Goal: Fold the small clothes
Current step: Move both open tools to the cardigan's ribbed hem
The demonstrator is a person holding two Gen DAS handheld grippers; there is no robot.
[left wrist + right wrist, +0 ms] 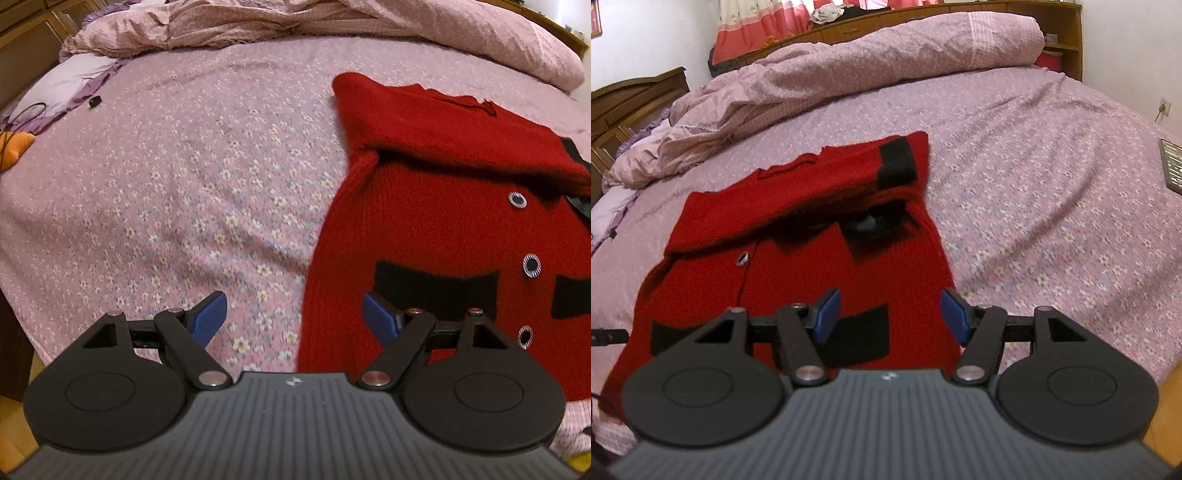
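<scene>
1. The left gripper (293,314) is seen spread wide, its blue, flat-faced pads (208,317) parted with nothing caught between them; one pad hangs over the bedspread, the other over the left hem edge of the red cardigan (436,236).
2. The right gripper (889,314) is likewise splayed and empty, its smooth blue pads (827,314) poised above the cardigan's (798,251) lower right corner, over a black band (860,336) knitted into the wool.
3. The cardigan is laid flat on the bed, a ribbed red knit, fuzzy at its edges. One sleeve (827,184) is folded across the chest, ending in a black cuff (897,162) at the garment's right side.
4. Round dark buttons (531,265) ringed in sparkling silver are strung down the cardigan's front, flanked by black rectangular patches (436,291).
5. Beneath the cardigan, a pink bedspread (166,184) printed with tiny pale flowers is stretched out, gently creased.
6. Beyond the cardigan's collar end, a crinkled pink duvet (886,55) is heaped in a long roll against a wooden headboard (635,92).
7. Far to the cardigan's right, a flat grey ribbed object (1171,166) is lying on the bedspread; what it is cannot be told.
</scene>
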